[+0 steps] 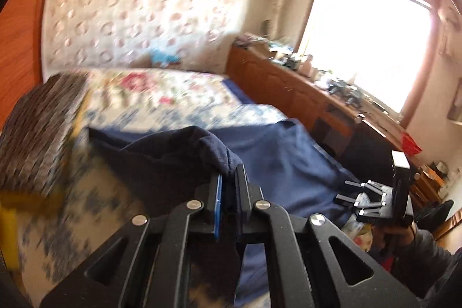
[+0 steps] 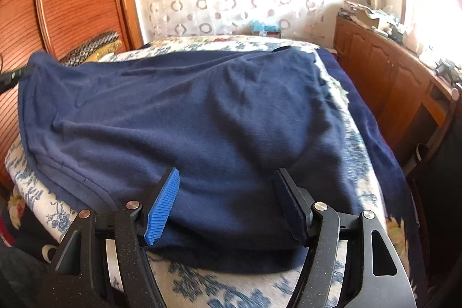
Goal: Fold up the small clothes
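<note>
One navy fleece garment point(image 2: 187, 117) lies rumpled, corner lifted by left gripper point(image 1: 228, 178).

Bed point(image 1: 86, 198) blurred, perhaps by motion

Left tongs point(image 1: 228, 178) low in the centre of the left wrist view, jaws pinched together on a bunched fold of navy garment point(image 1: 208, 146), blue pad just showing against the black one. Right tongs point(image 2: 226, 204) low in the centre of the right wrist view, tilted downward, jaws spread wide, blue ribbed pad point(image 2: 161, 210) left, black pad right, gripping nothing. Also at lower right of the left view, right tongs seen side-on, with a hand point(image 1: 398, 235) and grey sleeve behind.
</note>
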### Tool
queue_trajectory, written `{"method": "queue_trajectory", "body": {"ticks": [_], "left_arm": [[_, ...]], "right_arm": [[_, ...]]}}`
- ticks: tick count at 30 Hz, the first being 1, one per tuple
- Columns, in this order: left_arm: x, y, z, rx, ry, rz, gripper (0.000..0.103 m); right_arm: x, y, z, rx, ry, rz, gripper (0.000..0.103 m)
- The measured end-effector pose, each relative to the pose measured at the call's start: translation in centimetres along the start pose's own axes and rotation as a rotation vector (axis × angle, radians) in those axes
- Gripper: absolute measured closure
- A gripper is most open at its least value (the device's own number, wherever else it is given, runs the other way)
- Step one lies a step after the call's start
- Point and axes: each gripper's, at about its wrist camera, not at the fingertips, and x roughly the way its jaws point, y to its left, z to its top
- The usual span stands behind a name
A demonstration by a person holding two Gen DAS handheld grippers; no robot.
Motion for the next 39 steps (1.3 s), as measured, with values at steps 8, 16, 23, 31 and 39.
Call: {"method": "queue_trajectory", "body": {"ticks": [8, 16, 23, 31, 39], "left_arm": [[3.5, -7.4, 5.4, 0.125, -0.01, -0.134, 0.099], [6.7, -14.8, 6.4, 0.228, 0.053, -0.221, 0.099], [9.1, -19.6, 8.8, 0.286, 0.051, -0.203, 0.099], [10.9, -20.3, 5.4, 0.37, 0.233, -0.19, 0.08], [8.9, -16.0, 3.1, 0.321, 0.252, -0.122, 0.079]], "right_arm": [[-3.6, -2.8, 0.1, 0.054, -0.082, -0.037, 0.033], [-5.3, -5.6, -1.1, 0.132, -0.105, -0.052, 0.033], [-6.1, -6.6, -1.6, 0.156, -0.112, -0.043, 0.033], [-5.5, -6.2, -1.6, 0.144, -0.1, -0.036, 0.033], [-5.3, -6.1, -0.8, 0.143, -0.106, -0.048, 0.033]]}}
